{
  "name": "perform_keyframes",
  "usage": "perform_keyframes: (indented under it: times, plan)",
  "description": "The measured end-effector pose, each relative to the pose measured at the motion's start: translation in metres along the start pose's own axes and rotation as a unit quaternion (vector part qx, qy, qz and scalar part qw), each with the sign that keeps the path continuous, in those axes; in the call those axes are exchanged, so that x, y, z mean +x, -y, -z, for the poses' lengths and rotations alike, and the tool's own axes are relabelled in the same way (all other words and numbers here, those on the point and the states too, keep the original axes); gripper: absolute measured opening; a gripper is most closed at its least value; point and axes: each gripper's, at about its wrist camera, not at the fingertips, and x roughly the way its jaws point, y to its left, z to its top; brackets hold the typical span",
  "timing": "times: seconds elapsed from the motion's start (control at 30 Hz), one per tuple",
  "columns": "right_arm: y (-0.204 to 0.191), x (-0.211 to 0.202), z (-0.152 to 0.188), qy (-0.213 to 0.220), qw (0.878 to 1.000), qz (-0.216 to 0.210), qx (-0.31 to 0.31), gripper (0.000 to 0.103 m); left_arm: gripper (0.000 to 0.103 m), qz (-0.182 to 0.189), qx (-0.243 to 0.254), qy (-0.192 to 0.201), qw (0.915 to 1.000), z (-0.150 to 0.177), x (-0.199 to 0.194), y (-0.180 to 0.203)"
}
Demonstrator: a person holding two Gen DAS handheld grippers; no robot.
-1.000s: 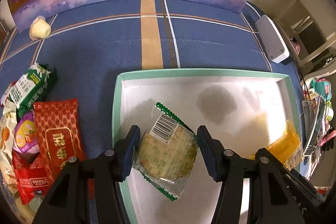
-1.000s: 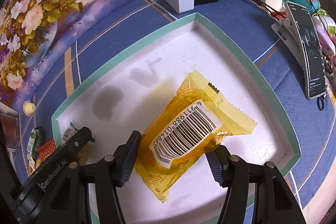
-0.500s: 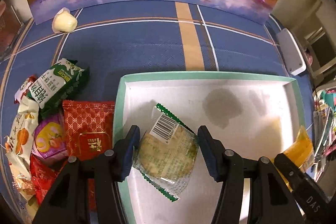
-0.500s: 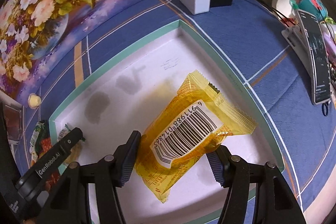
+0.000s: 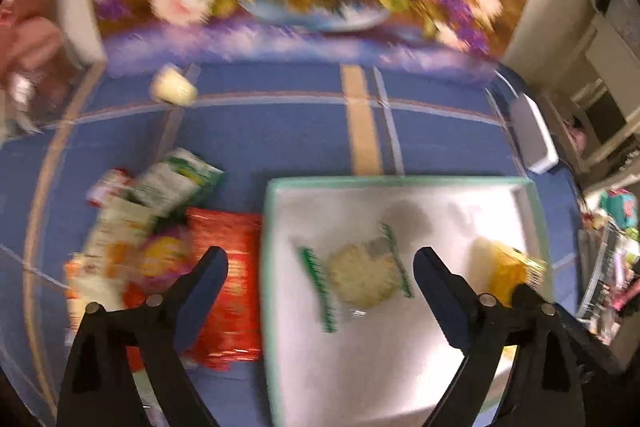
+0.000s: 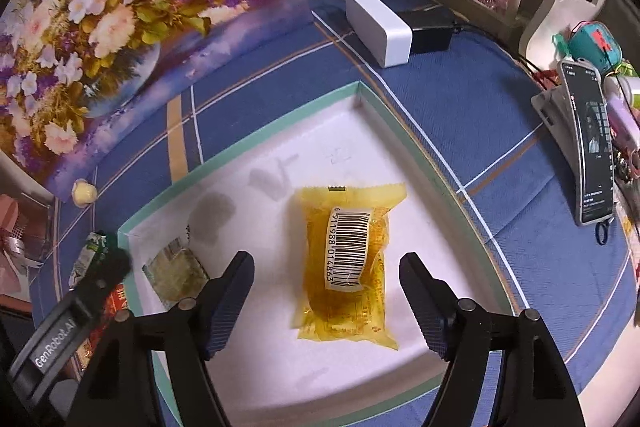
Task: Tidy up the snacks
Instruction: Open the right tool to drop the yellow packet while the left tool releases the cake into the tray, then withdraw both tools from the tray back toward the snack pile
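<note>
Both snacks lie in the tray [image 6: 256,131]; left gripper [image 5: 320,263] & right gripper [image 6: 326,267] have just been opening, nothing held; we lift clear, then fetch the red packet [image 5: 228,279] w/ the left.

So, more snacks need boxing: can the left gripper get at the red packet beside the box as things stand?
Probably yes. The left gripper is open and empty, and the red packet lies just outside the box with its top bare. Other snacks crowd only its far-left edge.

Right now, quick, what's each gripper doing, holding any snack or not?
Left gripper: open, jaws just opened, green-edged cracker packet lies free in the tray.
Right gripper: open, jaws just opened, yellow packet lies released between them.
</note>
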Motion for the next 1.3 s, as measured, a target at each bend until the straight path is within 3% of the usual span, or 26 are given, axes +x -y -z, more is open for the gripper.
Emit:
perform_keyframes:
  times: [0.17,0.23,0.57,0.77,0.87,1.03,1.17,1.3]
  plan:
    - [-0.004,-0.007,0.003,0.005,1.0,-0.007,-0.004,0.085,0.1,-0.055,-0.03,0.028,0.9977,0.01,-0.016,-0.029]
    - [-0.008,-0.009,0.005,0.012,1.0,-0.008,-0.011,0.103,0.1,-0.066,-0.044,0.032,0.9963,0.016,-0.02,-0.039]
    - [-0.028,-0.021,0.013,0.034,0.998,-0.005,-0.047,0.103,0.1,-0.093,-0.07,0.05,0.9919,0.032,-0.046,-0.056]
    - [-0.049,-0.021,0.022,0.028,0.997,-0.015,-0.075,0.103,0.1,-0.131,-0.069,0.048,0.9878,0.037,-0.052,-0.066]
    - [-0.063,-0.025,0.026,0.04,0.994,0.014,-0.1,0.103,0.1,-0.131,-0.081,0.053,0.9866,0.038,-0.06,-0.075]
    - [-0.074,-0.03,0.03,0.04,0.993,0.0,-0.112,0.103,0.1,-0.14,-0.108,0.06,0.9824,0.04,-0.074,-0.093]
    - [-0.086,-0.041,0.037,0.065,0.99,0.013,-0.126,0.103,0.1,-0.132,-0.111,0.072,0.9823,0.044,-0.088,-0.102]
    - [-0.093,-0.045,0.044,0.064,0.991,-0.019,-0.12,0.103,0.1,-0.152,-0.102,0.065,0.981,0.049,-0.097,-0.108]
